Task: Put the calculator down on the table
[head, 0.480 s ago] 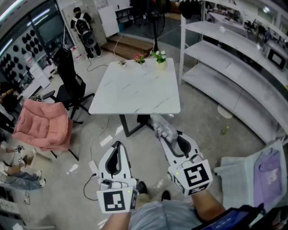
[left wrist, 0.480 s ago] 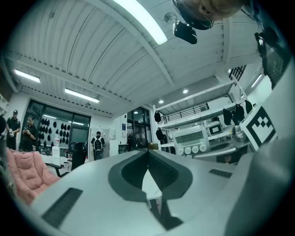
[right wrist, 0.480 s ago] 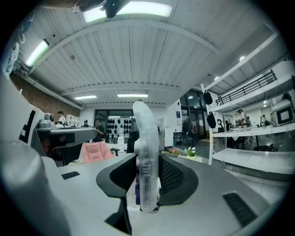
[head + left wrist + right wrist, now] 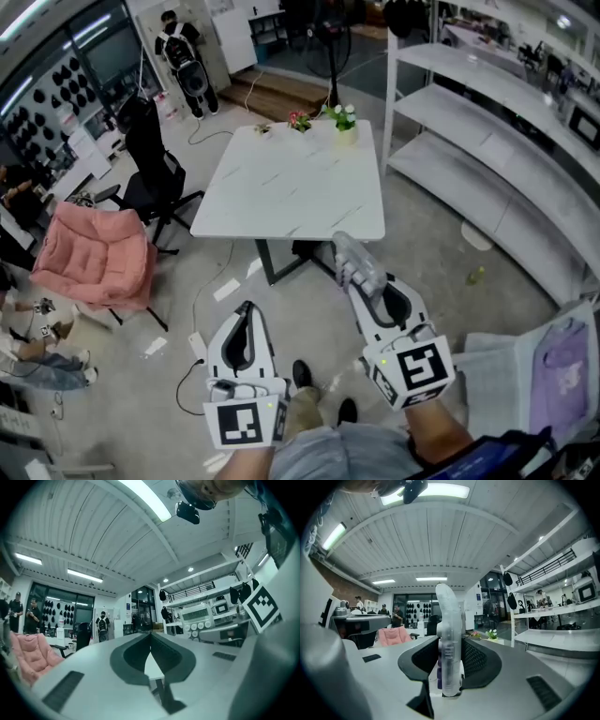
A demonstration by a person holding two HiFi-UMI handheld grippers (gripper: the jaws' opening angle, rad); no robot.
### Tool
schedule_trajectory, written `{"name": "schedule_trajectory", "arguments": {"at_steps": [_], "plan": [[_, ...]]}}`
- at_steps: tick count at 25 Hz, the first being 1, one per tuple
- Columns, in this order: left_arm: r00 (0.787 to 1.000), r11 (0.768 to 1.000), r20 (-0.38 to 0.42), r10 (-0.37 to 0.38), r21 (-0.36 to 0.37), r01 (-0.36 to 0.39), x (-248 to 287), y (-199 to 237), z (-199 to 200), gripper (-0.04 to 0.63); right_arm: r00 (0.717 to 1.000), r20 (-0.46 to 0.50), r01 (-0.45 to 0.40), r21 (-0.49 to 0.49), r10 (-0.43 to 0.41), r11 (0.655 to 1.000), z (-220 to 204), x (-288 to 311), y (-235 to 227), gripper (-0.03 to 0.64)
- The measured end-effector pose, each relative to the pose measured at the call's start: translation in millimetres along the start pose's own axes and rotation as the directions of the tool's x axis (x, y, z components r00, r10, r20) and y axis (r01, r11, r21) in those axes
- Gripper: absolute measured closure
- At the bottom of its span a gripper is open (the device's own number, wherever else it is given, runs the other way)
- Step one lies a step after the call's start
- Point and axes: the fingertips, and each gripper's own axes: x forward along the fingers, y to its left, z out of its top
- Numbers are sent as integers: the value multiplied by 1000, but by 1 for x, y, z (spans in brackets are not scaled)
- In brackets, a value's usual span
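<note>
Nearest me, my left tongs (image 4: 246, 309) are pressed together, tips meeting with nothing between them. They hang low over the floor (image 4: 441, 244) and carry nothing.

My right tongs (image 4: 366, 281) are a little further out, pointing level, and pinch the calculator (image 4: 449, 616). The pads press on its two broad faces near one end. Seen along the jaws it stands edge-on and most of it sticks out past the tips. From my head it is in the air over the floor, its free end just at the near right corner of the table (image 4: 281, 178), not yet over the top.

I judge it light and stiff: a pale plastic case that will not bend in the grip. The shell looks smooth, so it could slide between the pads if I ease off early. Held by one end, the long free part can swing or tip, so I would keep the pinch firm until it lies flat. One pad seems to sit on the key side. I would not squeeze harder than needed. A hold nearer the middle of the faces would steady it better, but this one should do for a short carry.

The tabletop is bare up to its far edge, where the flowers (image 4: 343, 117) stand, so there is room to lay it. A pink chair (image 4: 94, 258) is off to the left, shelves (image 4: 487, 112) to the right.
</note>
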Motion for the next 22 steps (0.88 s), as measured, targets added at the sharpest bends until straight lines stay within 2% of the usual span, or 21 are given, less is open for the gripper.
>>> {"name": "schedule_trajectory", "arguments": {"at_steps": [7, 15, 22], "plan": [[1000, 1000, -12, 5, -26, -5, 41, 39, -18, 588, 999, -50, 2, 12, -1, 1000, -17, 51, 1, 471], [997, 997, -54, -50, -62, 46, 129, 100, -45, 588, 995, -102, 21, 37, -17, 999, -31, 152, -5, 471], [996, 995, 17, -93, -38, 93, 199, 155, -23, 588, 997, -53, 52, 8, -52, 999, -1, 221, 0, 471]]}}
